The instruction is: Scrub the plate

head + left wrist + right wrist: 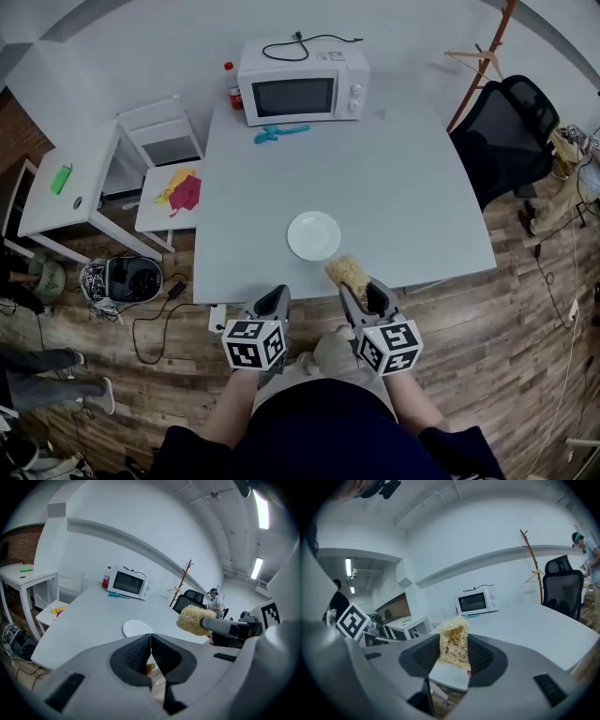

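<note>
Our right gripper (361,289) clamps the scrubber (348,272), which points forward at the plate (314,234) near the table (394,187) edge; our left gripper (278,295) is closed and empty.

Left gripper (278,298) and right gripper (365,290): grey moulded bodies with broad, rounded jaws. Pads (136,656) are black with a fine ribbed texture. Each unit carries a white cube (253,343) printed with black square markers. The person wears a dark navy top (319,431) with short sleeves and pale beige legwear (330,360).

I see bright, even light; ceiling tubes (260,508) glare at the left gripper view's upper right. Both gripper views bulge, with black corners. The head view curves at its edges; shadows are soft.
</note>
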Demonstrator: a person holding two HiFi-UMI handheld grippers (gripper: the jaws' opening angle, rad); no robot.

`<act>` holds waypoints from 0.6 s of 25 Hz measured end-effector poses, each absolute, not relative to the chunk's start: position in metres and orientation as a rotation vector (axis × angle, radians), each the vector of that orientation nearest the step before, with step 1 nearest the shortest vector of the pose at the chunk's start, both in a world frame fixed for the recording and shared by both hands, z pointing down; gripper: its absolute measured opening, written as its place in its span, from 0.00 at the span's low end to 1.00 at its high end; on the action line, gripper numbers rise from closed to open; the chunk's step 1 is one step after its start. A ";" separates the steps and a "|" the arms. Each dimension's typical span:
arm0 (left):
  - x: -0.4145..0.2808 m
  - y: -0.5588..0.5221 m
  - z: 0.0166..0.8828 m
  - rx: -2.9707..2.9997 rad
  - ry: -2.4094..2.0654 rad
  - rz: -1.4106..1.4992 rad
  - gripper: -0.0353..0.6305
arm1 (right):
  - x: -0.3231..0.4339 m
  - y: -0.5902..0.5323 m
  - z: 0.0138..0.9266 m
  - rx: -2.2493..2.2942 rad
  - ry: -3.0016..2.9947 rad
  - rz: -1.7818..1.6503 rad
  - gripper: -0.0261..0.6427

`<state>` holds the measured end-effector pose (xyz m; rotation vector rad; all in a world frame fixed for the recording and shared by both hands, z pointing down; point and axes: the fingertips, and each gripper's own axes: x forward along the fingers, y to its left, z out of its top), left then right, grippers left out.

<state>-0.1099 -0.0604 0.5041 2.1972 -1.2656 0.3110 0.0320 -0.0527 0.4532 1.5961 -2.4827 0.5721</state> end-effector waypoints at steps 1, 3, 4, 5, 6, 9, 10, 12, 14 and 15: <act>-0.108 -0.065 0.507 2.196 -1.259 0.318 0.08 | 0.033 -0.059 0.455 1.594 -2.481 0.574 0.29; -0.106 -0.074 0.514 2.192 -1.252 0.333 0.08 | 0.033 -0.072 0.459 1.584 -2.485 0.575 0.30; -0.105 -0.078 0.518 2.187 -1.251 0.339 0.08 | 0.033 -0.079 0.461 1.576 -2.488 0.574 0.30; -0.104 -0.083 0.522 2.180 -1.251 0.343 0.08 | 0.033 -0.086 0.462 1.567 -2.492 0.569 0.29; -0.104 -0.088 0.526 2.170 -1.251 0.348 0.08 | 0.033 -0.094 0.464 1.555 -2.495 0.560 0.29; -0.100 -0.102 0.537 2.144 -1.232 0.362 0.08 | 0.032 -0.117 0.467 1.502 -2.509 0.530 0.29; -0.098 -0.106 0.541 2.135 -1.223 0.365 0.08 | 0.032 -0.124 0.469 1.483 -2.513 0.522 0.29; -0.094 -0.117 0.549 2.112 -1.203 0.358 0.08 | 0.033 -0.140 0.474 1.455 -2.517 0.515 0.30; -0.091 -0.127 0.557 2.073 -1.160 0.332 0.12 | 0.033 -0.154 0.478 1.434 -2.520 0.519 0.30; -0.089 -0.130 0.562 2.047 -1.131 0.317 0.19 | 0.033 -0.159 0.480 1.423 -2.521 0.524 0.29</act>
